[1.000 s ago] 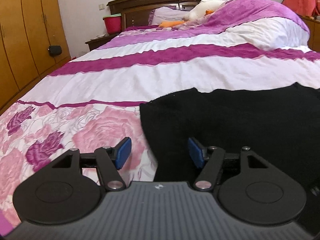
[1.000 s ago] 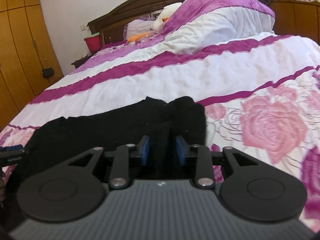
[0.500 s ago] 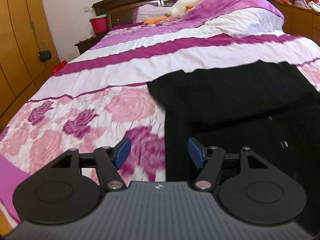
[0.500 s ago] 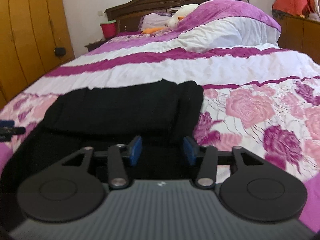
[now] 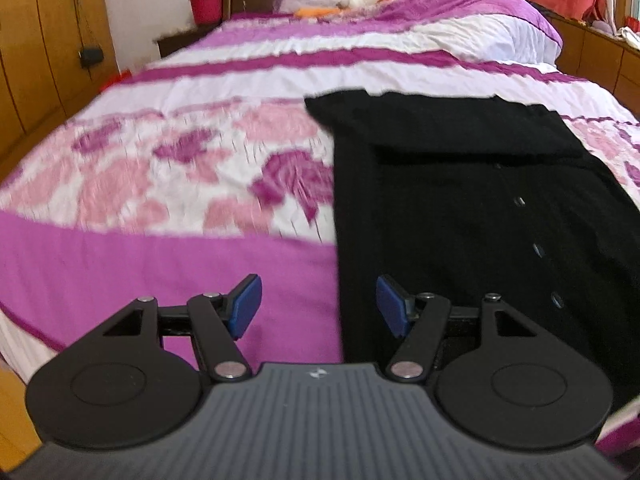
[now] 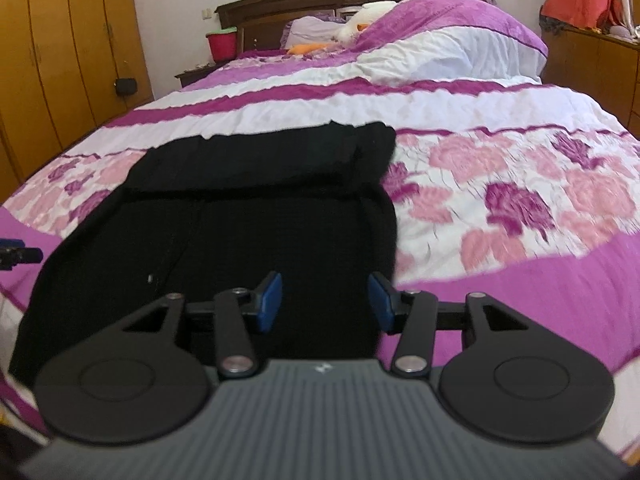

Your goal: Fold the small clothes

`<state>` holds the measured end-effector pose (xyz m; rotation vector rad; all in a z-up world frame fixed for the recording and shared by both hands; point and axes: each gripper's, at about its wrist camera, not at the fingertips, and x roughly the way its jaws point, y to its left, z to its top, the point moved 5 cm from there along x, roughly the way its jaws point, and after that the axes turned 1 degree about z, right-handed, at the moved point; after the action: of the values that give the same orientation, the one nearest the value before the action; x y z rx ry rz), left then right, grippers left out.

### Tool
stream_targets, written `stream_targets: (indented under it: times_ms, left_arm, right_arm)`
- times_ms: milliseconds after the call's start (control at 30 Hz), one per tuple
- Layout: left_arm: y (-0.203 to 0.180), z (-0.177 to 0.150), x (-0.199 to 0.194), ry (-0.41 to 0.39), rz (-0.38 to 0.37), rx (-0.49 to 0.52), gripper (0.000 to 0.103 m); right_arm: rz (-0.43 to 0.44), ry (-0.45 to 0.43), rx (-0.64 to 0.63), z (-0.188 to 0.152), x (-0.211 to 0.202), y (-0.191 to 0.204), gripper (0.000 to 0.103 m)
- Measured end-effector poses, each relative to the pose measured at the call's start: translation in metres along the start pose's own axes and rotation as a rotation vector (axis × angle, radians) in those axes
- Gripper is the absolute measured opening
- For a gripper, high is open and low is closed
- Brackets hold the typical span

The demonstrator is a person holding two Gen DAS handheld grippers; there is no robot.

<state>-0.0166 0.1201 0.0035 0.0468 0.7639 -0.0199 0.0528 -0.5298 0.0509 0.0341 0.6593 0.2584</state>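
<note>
Left wrist view: hovering with the left gripper (image 5: 318, 312) spread wide, blue pads gripping nothing, straddling the near left edge of the black knitted garment (image 5: 460, 208) with small buttons. Lying flat on the pink-and-purple floral quilted bedspread (image 5: 160, 184), its far part already doubled over toward the near side. Seeming to be between folds, judging by the empty jaws lined up over the hem. Standing at the far bedside, a red plastic bucket with a green rim (image 5: 205, 5); contents not visible.

Right wrist view: holding the right gripper (image 6: 325, 302) moderately open and empty, poised over the garment's (image 6: 248, 220) near right edge. Peeking in at the far left, a sliver of the other tool. Likely calling next for both jaws dropping to the near hem, pinching it, and carrying it toward the folded band.
</note>
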Motion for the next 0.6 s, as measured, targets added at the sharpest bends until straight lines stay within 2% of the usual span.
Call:
stream_targets:
  times_ms: [267, 400, 600]
  left_arm:
    - [-0.003, -0.036, -0.006, 0.077, -0.037, -0.017, 0.069]
    - [-0.01, -0.048, -0.01, 0.108, -0.11, -0.046, 0.069]
    - [-0.025, -0.059, -0.013, 0.12, -0.156, -0.019, 0.069]
  right_arm:
    - [-0.025, 0.043, 0.063, -0.031, -0.019, -0.012, 0.05]
    - [0.009, 0.089, 0.105, -0.05, -0.02, -0.01, 0.05]
    - [0.05, 0.123, 0.124, -0.067, -0.022, -0.002, 0.051]
